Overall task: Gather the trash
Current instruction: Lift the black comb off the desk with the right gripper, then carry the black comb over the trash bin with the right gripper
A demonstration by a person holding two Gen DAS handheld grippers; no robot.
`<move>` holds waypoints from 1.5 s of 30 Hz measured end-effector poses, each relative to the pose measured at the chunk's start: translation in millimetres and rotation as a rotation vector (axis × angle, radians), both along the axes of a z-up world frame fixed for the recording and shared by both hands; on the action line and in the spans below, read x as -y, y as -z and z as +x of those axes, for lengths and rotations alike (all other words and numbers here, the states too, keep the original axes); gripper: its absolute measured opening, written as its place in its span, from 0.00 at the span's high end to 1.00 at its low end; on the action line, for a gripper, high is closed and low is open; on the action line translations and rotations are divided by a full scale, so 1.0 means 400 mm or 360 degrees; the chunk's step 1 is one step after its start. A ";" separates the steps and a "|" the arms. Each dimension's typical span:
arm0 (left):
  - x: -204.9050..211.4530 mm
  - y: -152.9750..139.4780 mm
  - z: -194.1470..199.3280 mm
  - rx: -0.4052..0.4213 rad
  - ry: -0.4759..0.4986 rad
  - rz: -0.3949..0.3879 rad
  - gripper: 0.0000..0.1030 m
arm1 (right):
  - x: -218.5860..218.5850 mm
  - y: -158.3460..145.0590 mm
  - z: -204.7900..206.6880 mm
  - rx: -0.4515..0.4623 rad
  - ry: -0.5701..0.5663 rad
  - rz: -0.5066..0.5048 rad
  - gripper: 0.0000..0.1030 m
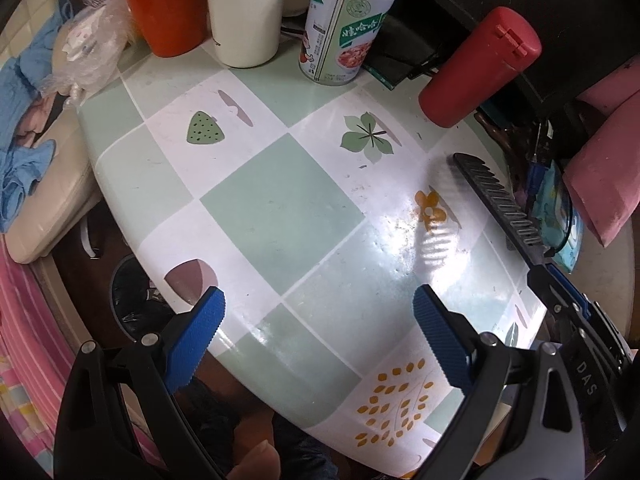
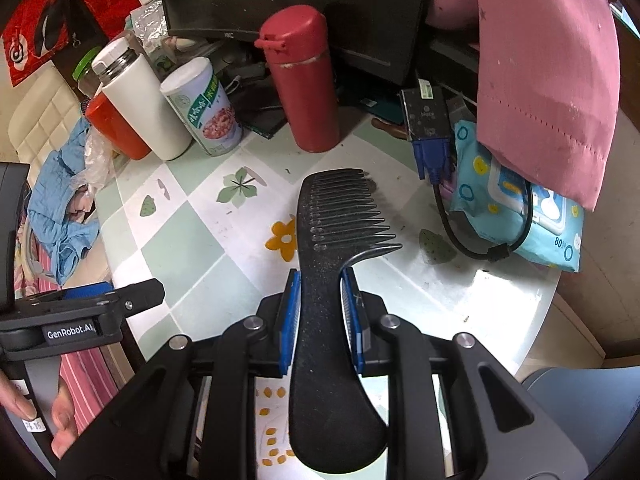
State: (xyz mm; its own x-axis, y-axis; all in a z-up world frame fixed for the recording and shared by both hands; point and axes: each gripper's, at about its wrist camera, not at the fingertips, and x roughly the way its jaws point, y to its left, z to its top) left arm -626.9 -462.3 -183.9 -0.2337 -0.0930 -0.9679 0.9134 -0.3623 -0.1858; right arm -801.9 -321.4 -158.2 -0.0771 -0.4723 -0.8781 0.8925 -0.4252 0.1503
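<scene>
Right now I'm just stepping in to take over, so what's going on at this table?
A person is tidying with handheld tongs. The right tongs are shut on a black comb by its handle, held above the patterned table. The left tongs are open and empty over the near edge. A red bottle, white bottle and can stand at the back.

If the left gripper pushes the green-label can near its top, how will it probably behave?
The can stands upright, tall and narrow, so a high push would probably tip it. On its side, the round body would likely roll. Its weight cannot be told.
</scene>
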 end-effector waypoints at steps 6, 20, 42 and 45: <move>0.000 -0.022 0.024 -0.0011 -0.0009 -0.0017 0.10 | 0.008 -0.031 0.027 -0.0012 -0.0013 -0.0019 0.79; 0.013 -0.051 0.172 -0.0032 -0.0107 -0.0038 0.10 | 0.037 -0.056 0.160 -0.0030 -0.0100 -0.0031 0.79; 0.048 -0.043 0.592 0.0001 -0.0398 -0.0052 0.10 | 0.135 -0.054 0.545 -0.0019 -0.0393 -0.0039 0.79; 0.048 -0.042 0.660 0.0007 -0.0446 -0.0054 0.10 | 0.147 -0.052 0.607 -0.0015 -0.0441 -0.0041 0.79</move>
